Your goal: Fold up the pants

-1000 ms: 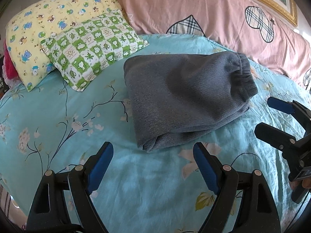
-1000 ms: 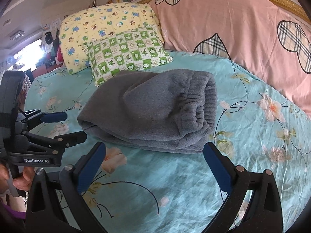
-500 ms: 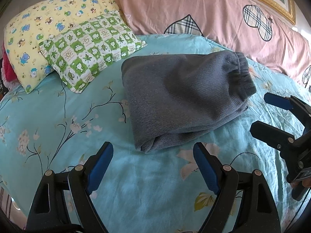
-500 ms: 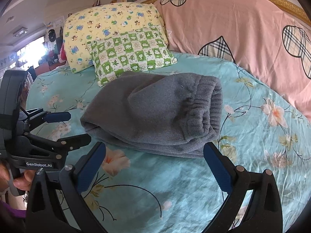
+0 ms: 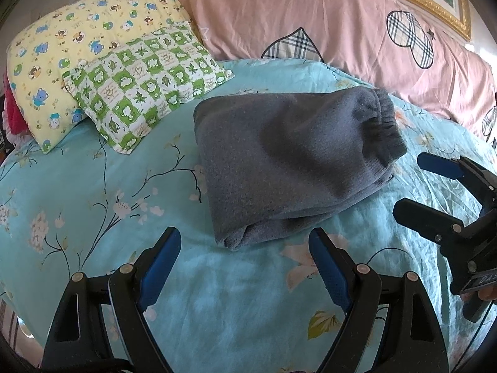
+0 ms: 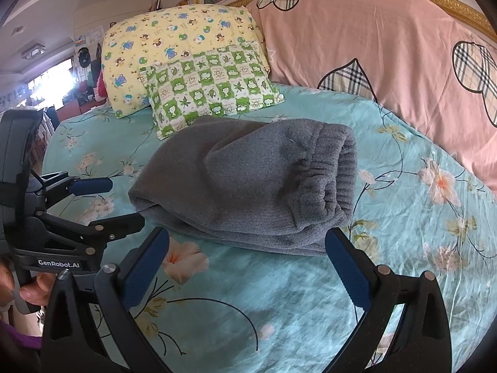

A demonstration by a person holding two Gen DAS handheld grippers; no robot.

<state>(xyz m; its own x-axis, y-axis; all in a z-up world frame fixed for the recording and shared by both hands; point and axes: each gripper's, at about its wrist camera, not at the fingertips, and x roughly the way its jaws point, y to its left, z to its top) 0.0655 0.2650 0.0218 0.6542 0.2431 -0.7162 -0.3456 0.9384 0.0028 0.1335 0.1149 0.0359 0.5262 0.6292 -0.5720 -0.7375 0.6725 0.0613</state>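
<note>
We see the pants (image 5: 292, 168), grey fleece, lying folded into a thick bundle mid-bed on the teal floral sheet (image 5: 93, 186), w/ the elastic waistband (image 6: 338, 168) turned toward the pink quilt (image 5: 310, 21). Neither gripper touches them.

Left gripper (image 5: 245, 267) sits low over the sheet, just short of the bundle's near folded corner, jaws spread wide, nothing between the blue pads (image 5: 160, 267). Right gripper (image 6: 245, 264) is likewise released, fingers splayed & empty, its pads flanking the near edge of the bundle in the view but apart from the cloth.

Left wrist view only: the fold's layered corner seen end-on, plus the right gripper coming in from the side, opened, near the waistband end but off the fabric; a fingertip shows under its body.

Right wrist view only: the waistband's gathered opening face-on, the left gripper off to the side w/ "GenRobot.AI" printed on it, a hand (image 6: 31, 289) wrapped round its handle, a bit of purple sleeve, & the room beyond w/ a bright window.

Both views show the yellow cartoon pillow (image 6: 174, 40) w/ the green check pillow (image 6: 211, 87) leaning on it, behind the pants; whether the check pillow touches them we can't tell.
</note>
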